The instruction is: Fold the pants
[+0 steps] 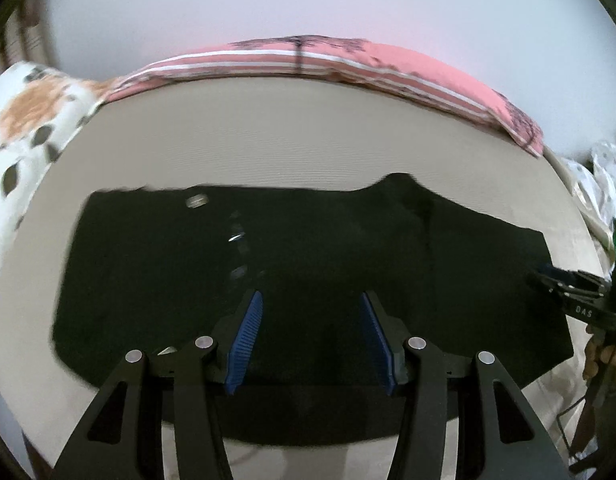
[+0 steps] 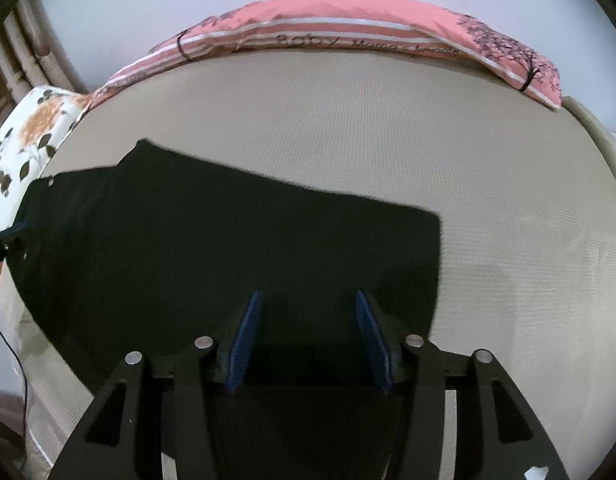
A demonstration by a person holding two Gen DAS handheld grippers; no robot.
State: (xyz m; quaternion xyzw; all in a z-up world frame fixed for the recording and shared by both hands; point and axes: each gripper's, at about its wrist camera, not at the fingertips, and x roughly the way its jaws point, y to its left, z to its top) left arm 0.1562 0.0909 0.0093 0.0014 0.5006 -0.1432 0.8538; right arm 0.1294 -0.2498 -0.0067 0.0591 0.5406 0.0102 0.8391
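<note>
Black pants (image 1: 308,264) lie flat on the beige bed (image 2: 388,128), nearer me than the pink pillow (image 2: 348,20). My left tongs (image 1: 310,300) and right tongs (image 2: 308,298) hover over them, both spread open, holding nothing. Pinching only the top layer could, I judge, skew the fold.

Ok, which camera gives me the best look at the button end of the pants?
The left wrist view. There the pants lie almost whole across the frame, with the metal buttons plain at upper left. The right wrist view shows mostly the plain end; the button end runs off the left edge there, with one small stud visible.
</note>
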